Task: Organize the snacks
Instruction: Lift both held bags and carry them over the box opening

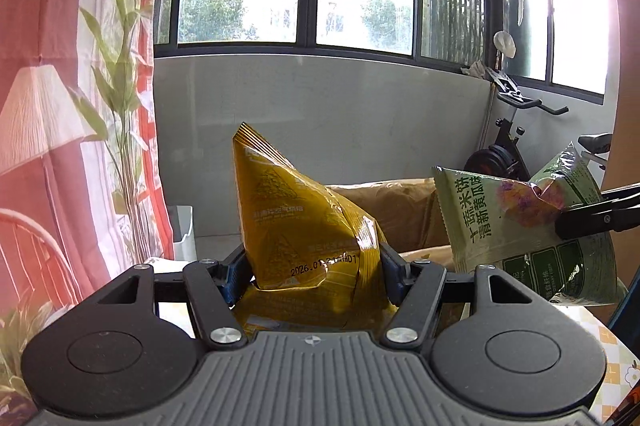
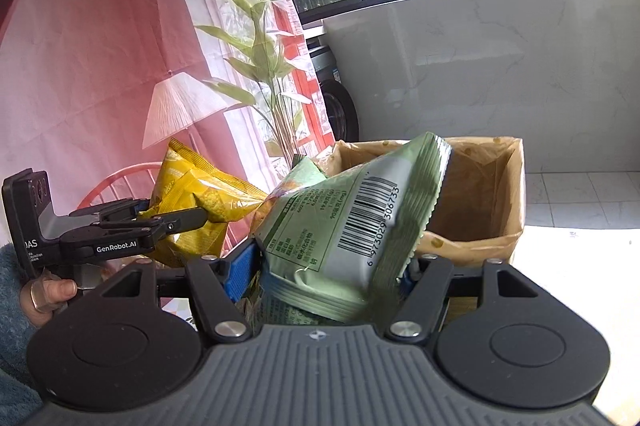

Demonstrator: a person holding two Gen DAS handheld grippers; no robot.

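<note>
Yellow snack bag clamped in left gripper; green snack bag clamped in right gripper.

The left gripper points forward and somewhat downward, its two black fingers set moderately apart with the blue pads pressing from both sides on the yellow snack bag clamped between them. In the right wrist view this gripper shows from the side, gripped from below by a hand with a ring on one finger and a fuzzy blue sleeve at the wrist. The right gripper is likewise tipped a little below level, fingers at a middling spread, squeezing the green snack bag between its blue pads. The two grippers sit side by side, near each other.
</note>
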